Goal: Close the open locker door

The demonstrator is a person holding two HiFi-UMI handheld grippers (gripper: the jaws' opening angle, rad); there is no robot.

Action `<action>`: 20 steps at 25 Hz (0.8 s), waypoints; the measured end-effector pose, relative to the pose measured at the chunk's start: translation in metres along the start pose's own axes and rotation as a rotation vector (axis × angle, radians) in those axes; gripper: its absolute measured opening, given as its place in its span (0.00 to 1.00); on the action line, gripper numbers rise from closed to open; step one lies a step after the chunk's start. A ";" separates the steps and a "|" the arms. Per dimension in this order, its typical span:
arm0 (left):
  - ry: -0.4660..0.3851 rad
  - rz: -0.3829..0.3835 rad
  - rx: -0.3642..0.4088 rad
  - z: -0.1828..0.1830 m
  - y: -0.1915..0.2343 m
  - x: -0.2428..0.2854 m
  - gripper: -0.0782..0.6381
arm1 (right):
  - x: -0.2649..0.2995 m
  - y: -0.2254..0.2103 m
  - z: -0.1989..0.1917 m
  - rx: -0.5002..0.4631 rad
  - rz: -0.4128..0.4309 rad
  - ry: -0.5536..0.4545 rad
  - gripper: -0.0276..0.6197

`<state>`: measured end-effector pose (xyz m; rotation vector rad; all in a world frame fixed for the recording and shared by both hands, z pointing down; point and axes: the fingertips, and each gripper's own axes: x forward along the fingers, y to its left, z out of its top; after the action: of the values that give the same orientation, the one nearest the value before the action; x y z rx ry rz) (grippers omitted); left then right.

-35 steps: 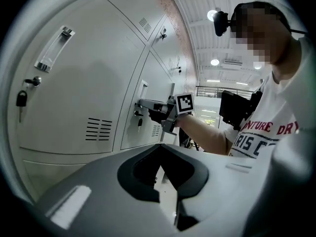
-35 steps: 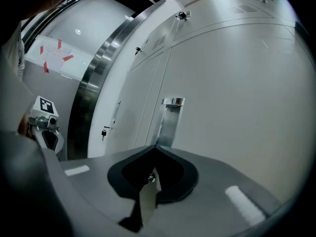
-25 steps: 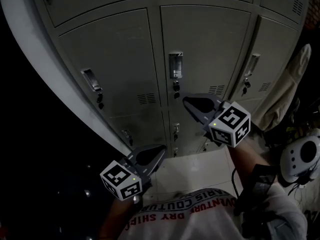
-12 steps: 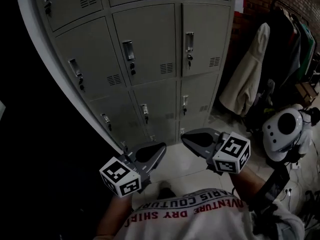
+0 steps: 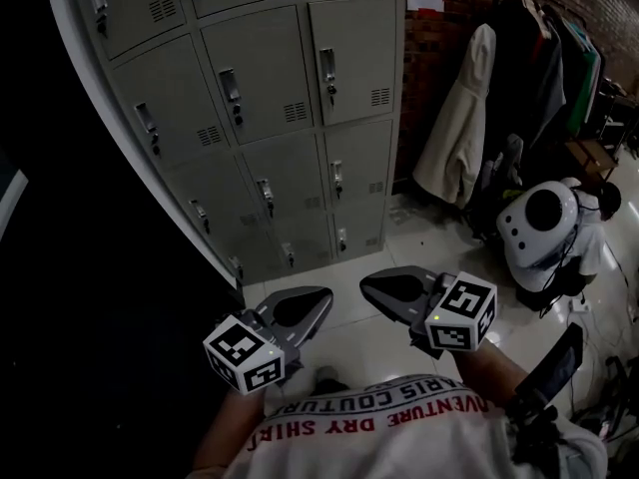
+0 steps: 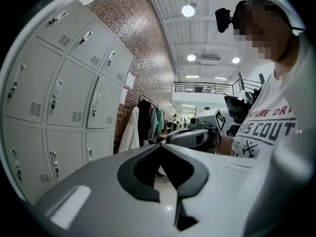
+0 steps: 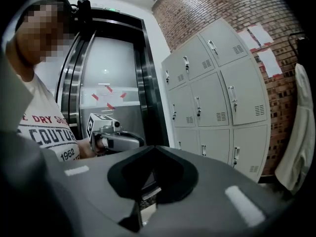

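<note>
T-shirt [image 5: 399, 439] print: "COUTURE", "DRY SHIRT", "VENTURE"; "1962" in right gripper view.

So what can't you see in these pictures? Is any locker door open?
- Open door: none shows. Every door of the lockers in view looks shut, but the head view's upper edge cuts off the top row.
- Left of the lockers, head view: too dark to see anything.
- Papers on the brick wall, right gripper view: print too small to read.
- Hands, head view: hidden under the left gripper and right gripper.
</note>
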<state>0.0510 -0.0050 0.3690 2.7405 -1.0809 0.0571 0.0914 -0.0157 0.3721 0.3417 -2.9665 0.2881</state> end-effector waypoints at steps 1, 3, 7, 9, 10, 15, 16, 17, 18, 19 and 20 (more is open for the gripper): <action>-0.001 0.002 -0.001 -0.001 -0.007 -0.002 0.12 | -0.004 0.006 -0.001 -0.005 0.005 0.002 0.04; -0.007 0.009 -0.002 -0.001 -0.017 -0.007 0.12 | -0.010 0.015 -0.002 -0.018 0.012 0.004 0.04; -0.009 0.028 -0.003 0.000 -0.027 -0.018 0.12 | -0.013 0.025 -0.004 -0.018 0.016 0.004 0.04; -0.009 0.031 -0.011 -0.001 -0.030 -0.022 0.12 | -0.012 0.029 -0.006 -0.009 0.022 0.005 0.04; -0.010 0.031 -0.014 -0.002 -0.031 -0.023 0.12 | -0.011 0.031 -0.007 -0.007 0.025 0.007 0.04; -0.015 0.038 -0.005 -0.001 -0.031 -0.027 0.12 | -0.009 0.039 -0.006 -0.012 0.039 -0.001 0.04; -0.014 0.038 -0.004 -0.001 -0.031 -0.027 0.12 | -0.009 0.040 -0.006 -0.012 0.040 -0.004 0.04; -0.012 0.036 -0.004 -0.001 -0.032 -0.028 0.12 | -0.009 0.040 -0.006 -0.013 0.041 -0.005 0.04; -0.010 0.035 -0.003 -0.001 -0.032 -0.027 0.12 | -0.009 0.040 -0.006 -0.014 0.040 -0.005 0.04; -0.009 0.033 -0.003 -0.001 -0.033 -0.027 0.12 | -0.010 0.040 -0.006 -0.014 0.039 -0.005 0.04; -0.010 0.032 -0.002 -0.001 -0.034 -0.027 0.12 | -0.011 0.041 -0.006 -0.014 0.038 -0.005 0.04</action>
<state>0.0541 0.0373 0.3617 2.7243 -1.1274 0.0474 0.0929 0.0270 0.3694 0.2845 -2.9811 0.2715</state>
